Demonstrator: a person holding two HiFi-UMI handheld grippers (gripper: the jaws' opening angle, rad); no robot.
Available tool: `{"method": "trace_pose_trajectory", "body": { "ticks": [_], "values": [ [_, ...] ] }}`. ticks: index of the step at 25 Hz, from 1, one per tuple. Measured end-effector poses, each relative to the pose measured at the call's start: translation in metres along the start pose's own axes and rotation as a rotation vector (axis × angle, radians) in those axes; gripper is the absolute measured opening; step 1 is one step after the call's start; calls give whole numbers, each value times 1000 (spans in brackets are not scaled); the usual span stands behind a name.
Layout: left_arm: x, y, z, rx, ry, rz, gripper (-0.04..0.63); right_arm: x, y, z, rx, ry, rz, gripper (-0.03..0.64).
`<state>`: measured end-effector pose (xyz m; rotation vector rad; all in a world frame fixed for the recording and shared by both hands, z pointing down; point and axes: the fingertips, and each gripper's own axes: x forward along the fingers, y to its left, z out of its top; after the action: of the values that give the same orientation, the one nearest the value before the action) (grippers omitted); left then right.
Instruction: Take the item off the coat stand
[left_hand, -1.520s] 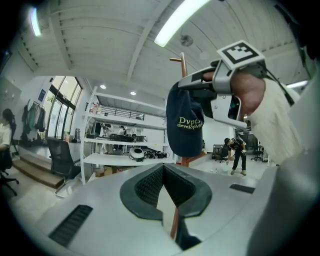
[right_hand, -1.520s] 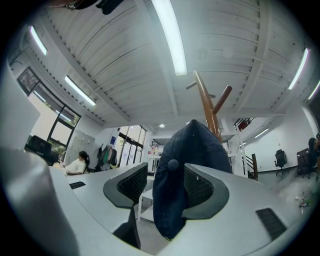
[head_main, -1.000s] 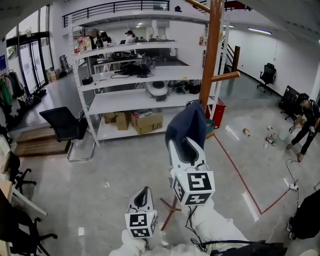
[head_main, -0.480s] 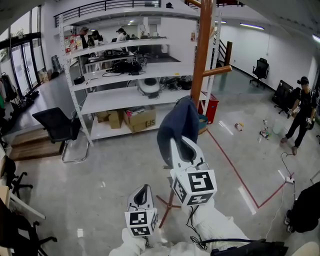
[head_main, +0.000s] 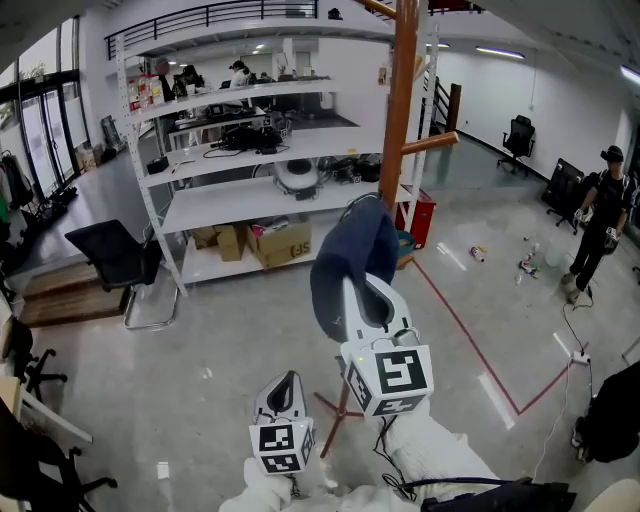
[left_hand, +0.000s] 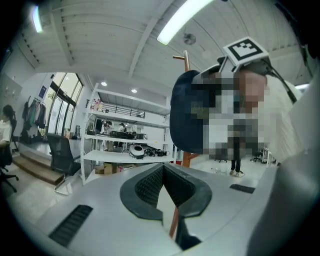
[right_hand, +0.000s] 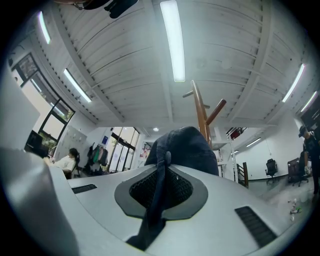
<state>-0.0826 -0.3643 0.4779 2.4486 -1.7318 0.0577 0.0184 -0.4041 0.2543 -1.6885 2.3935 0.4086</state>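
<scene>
A dark navy cap (head_main: 350, 250) hangs against the wooden coat stand (head_main: 402, 120), just below a side peg. My right gripper (head_main: 360, 292) reaches up under the cap; its jaws have just been closing and are shut on the cap's hanging fabric. In the right gripper view that fabric (right_hand: 159, 195) runs down between the pads of the right gripper (right_hand: 162, 172), with the cap's crown (right_hand: 187, 145) and the coat stand (right_hand: 201, 112) beyond. My left gripper (head_main: 289, 382) hangs lower and to the left, shut and holding nothing. The left gripper (left_hand: 163, 169) view shows the cap (left_hand: 186, 115) above it.
White shelving (head_main: 250, 150) with gear and cardboard boxes (head_main: 280, 240) stands behind the coat stand. A black chair (head_main: 115, 255) is at left, a red box (head_main: 430, 215) by the pole. A person (head_main: 595, 215) stands far right. The stand's feet (head_main: 335, 415) spread near my grippers.
The right gripper has crept up a little against the cap's lower edge, and the cap now bulges leftward from the pole. The left gripper has stayed put.
</scene>
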Motion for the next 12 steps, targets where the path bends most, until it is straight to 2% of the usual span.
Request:
{"method": "trace_pose_trajectory", "body": {
  "ticks": [12],
  "values": [
    [-2,-6,0,3,-5,-15,0,-6,2,16,-32,-40,-2,20]
  ]
}}
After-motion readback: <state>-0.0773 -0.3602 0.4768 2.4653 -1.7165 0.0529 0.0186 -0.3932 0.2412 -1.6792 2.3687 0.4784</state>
